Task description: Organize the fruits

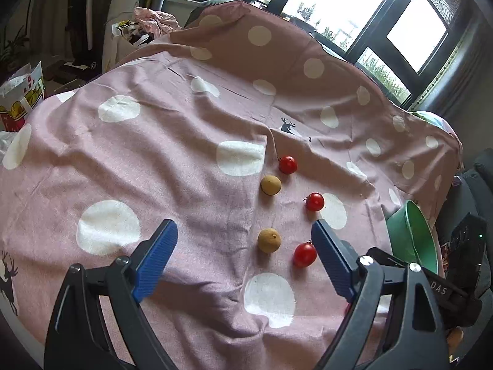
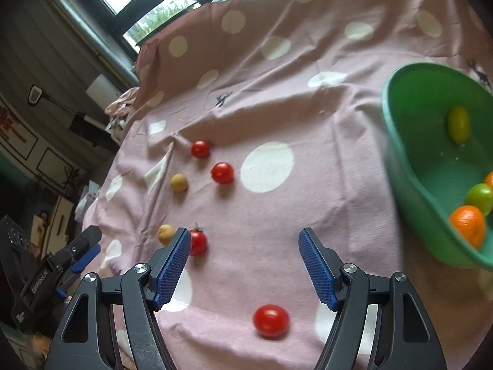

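Observation:
Red cherry tomatoes and tan longans lie on a pink dotted cloth (image 1: 172, 160). In the left wrist view my open, empty left gripper (image 1: 245, 231) hovers over a longan (image 1: 269, 240) and a tomato (image 1: 304, 254), with another longan (image 1: 271, 184) and two tomatoes (image 1: 288, 164) (image 1: 314, 201) beyond. In the right wrist view my open, empty right gripper (image 2: 243, 240) hangs above the cloth, with a tomato (image 2: 271, 321) below between its fingers. A green bowl (image 2: 409, 166) at the right holds an orange (image 2: 468, 225), a green fruit (image 2: 479, 197) and a yellow-green fruit (image 2: 459, 124).
The green bowl's rim (image 1: 413, 234) shows at the right edge of the left wrist view. The left gripper's body (image 2: 55, 274) shows at the lower left of the right wrist view. Windows (image 1: 339, 6) and clutter lie behind the covered surface. A printed bag (image 1: 21, 98) stands at the far left.

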A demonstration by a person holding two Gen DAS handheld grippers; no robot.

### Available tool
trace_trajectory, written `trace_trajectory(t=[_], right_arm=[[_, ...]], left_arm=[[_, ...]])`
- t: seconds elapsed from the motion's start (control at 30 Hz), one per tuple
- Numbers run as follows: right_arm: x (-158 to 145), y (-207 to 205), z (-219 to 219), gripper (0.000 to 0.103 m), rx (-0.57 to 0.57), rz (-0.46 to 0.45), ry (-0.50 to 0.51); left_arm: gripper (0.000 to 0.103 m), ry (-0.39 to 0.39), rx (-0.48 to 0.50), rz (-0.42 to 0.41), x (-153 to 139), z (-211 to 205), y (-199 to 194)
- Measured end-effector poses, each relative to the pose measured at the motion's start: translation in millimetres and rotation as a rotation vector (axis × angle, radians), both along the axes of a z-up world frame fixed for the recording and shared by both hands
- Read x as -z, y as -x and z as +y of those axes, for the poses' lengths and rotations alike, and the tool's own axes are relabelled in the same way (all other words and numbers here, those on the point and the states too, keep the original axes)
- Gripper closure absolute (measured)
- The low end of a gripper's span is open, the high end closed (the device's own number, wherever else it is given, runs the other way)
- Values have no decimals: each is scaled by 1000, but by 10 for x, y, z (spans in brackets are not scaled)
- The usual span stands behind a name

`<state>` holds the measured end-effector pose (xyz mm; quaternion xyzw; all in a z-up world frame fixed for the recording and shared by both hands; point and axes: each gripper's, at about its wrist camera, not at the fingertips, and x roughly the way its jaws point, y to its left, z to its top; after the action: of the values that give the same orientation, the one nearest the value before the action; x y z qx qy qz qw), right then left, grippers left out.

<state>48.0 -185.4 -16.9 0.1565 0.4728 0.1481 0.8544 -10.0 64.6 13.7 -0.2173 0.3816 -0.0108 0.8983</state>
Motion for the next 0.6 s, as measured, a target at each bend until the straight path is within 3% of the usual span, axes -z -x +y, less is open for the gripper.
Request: trace_trajectory(t=[0.27,0.33,0.37,0.43,0.6], right_arm=[[315,-154,656,55,-131,-3,33],[404,-180,760,64,-154,12,45],[425,-175,798,74,-151,-1,71],[411,-129,822,74,-138,-36,118],[313,-14,632,74,-101,-18,145]], left_arm=[[15,9,14,2,17,-7,-6],[15,1,15,3,21,-17,-6],[15,-2,15,6,26,-23,-11],[15,-4,21,12,43,-40,-23],[17,1,47,20,70,-132,-44]])
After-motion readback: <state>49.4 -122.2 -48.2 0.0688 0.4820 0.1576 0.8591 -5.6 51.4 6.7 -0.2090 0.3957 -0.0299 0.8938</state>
